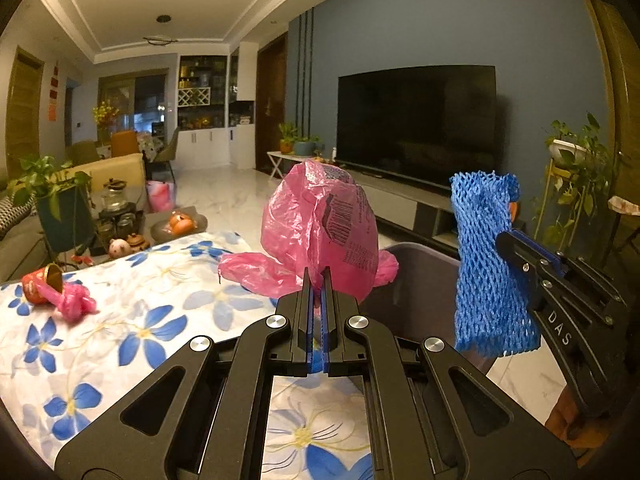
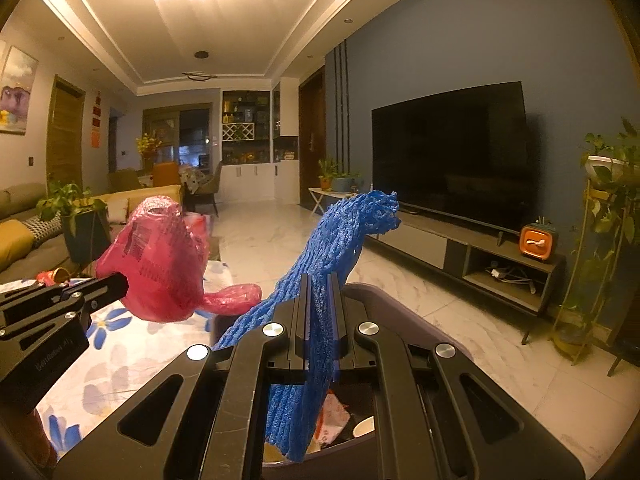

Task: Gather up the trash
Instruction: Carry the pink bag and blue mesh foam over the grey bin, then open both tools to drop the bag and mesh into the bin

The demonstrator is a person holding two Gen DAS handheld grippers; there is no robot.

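Left gripper (image 1: 318, 280), lower centre of the left wrist view: jaws drawn tight together, clamped on the lower edge of a crumpled pink plastic bag with black print (image 1: 320, 236), which stands puffed up above the fingertips at frame centre. The same bag appears at centre left of the right wrist view, held clear of the surface.

Right gripper (image 2: 320, 284), lower centre of the right wrist view: jaws narrow, pinching a blue foam mesh fruit sleeve (image 2: 320, 280). The sleeve rises above the fingertips toward upper centre and hangs below them over the open top of a grey plastic bin (image 2: 404, 308). Paper scraps and a cup rim are visible inside the bin at bottom centre.

The two grippers are near each other, side by side, the bin just beyond them.

White cloth with blue flower print (image 1: 120, 320) covers the table across the lower left of the left wrist view. On it, at left, a tipped red cup (image 1: 42, 286) lies touching a knotted pink plastic wad (image 1: 76, 300).

Beyond, at right: a large dark television (image 1: 416, 120) on a low stand against a blue wall. At left: a potted green plant (image 1: 52, 204) and a sofa.
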